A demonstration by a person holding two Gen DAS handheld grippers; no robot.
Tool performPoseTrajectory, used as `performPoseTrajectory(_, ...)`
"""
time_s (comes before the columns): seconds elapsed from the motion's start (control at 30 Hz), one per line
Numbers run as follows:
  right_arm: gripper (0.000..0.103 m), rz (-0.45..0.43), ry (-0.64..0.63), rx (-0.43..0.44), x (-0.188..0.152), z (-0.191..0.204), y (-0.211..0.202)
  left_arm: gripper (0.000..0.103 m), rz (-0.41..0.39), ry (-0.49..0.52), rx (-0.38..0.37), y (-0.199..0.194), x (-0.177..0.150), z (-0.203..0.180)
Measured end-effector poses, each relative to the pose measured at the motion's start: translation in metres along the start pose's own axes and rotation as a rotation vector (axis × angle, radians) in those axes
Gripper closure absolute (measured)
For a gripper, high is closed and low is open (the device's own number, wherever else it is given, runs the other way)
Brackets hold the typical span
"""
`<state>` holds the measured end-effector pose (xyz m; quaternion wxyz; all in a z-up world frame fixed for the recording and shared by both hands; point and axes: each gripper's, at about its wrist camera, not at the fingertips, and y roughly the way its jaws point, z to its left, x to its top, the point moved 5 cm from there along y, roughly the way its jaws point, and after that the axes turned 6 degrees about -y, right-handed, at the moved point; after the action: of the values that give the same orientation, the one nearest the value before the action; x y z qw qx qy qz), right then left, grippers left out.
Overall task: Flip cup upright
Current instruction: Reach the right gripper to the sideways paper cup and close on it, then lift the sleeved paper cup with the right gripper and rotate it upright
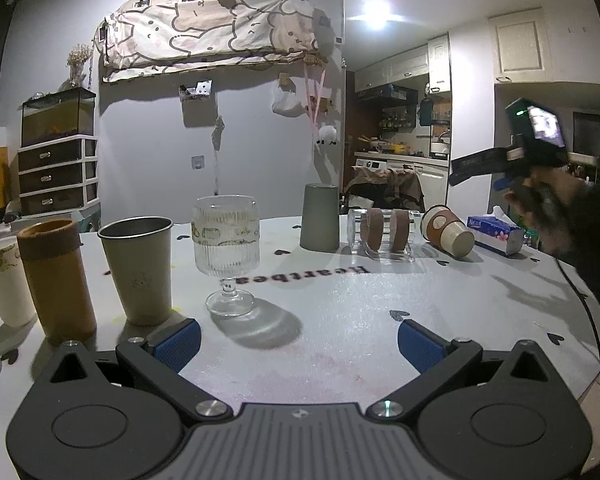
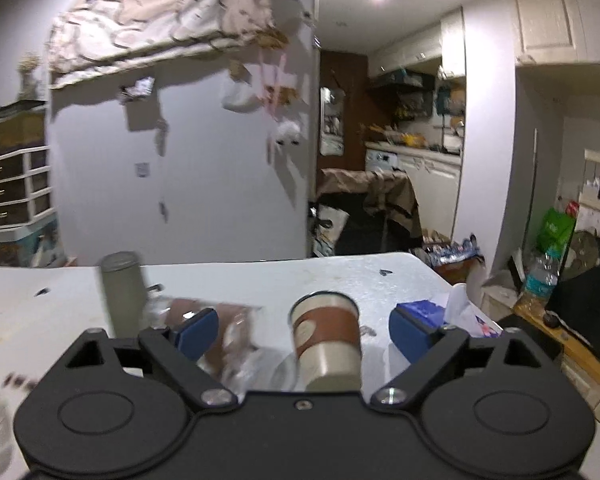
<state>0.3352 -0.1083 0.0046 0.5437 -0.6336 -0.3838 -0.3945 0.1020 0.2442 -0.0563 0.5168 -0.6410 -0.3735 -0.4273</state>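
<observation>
A paper cup with a brown sleeve (image 1: 447, 230) lies on its side at the far right of the white table (image 1: 340, 320). In the right wrist view the paper cup (image 2: 327, 336) lies between my open right gripper's (image 2: 304, 330) blue pads, its base toward the camera; the gripper is above it, not touching. The right gripper also shows in the left wrist view (image 1: 480, 168), held in a hand above the cup. A clear glass with brown bands (image 1: 380, 232) lies on its side beside it. A grey cup (image 1: 319, 216) stands upside down. My left gripper (image 1: 299, 340) is open and empty over the table's front.
Upright at the left stand a stemmed ribbed glass (image 1: 226, 252), a metal cup (image 1: 138, 268), a brown tumbler (image 1: 56, 280) and a white cup (image 1: 4, 280). A tissue box (image 1: 496, 234) sits at the table's right edge. A cable (image 1: 592, 320) hangs at the right.
</observation>
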Motion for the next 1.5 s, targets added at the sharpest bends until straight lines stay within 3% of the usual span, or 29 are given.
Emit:
performPoseTrajectory(0.3,0.015,0.216,0.04,-0.03,-0.015,-0.017,0.112,0.0,0.025,-0.027,-0.001,0.02,-0.001,0.012)
performPoseTrajectory(0.43,0.016,0.263,0.045,-0.009,-0.026,-0.018,0.129,0.0,0.044,-0.044,-0.007,0.029,-0.002,0.017)
performPoseTrajectory(0.6,0.034,0.263,0.054,0.025,-0.035,-0.014,0.125,0.0,0.068,-0.064,-0.016,0.035,-0.004,0.02)
performPoseTrajectory(0.73,0.035,0.277,-0.029,0.009,-0.041,0.002,0.104,0.0,0.07,-0.082,-0.025,0.032,-0.006,0.02)
performPoseTrajectory(0.93,0.035,0.278,-0.008,0.073,-0.057,0.024,0.047,0.0,0.068,-0.122,-0.012,0.021,-0.007,0.027)
performPoseTrajectory(1.2,0.035,0.232,0.026,0.246,-0.085,0.07,-0.06,0.0,0.053,-0.13,-0.033,-0.002,-0.01,0.024)
performPoseTrajectory(1.5,0.035,0.243,0.045,0.463,-0.119,0.149,-0.152,0.0,0.035,-0.183,0.024,-0.027,-0.004,0.041)
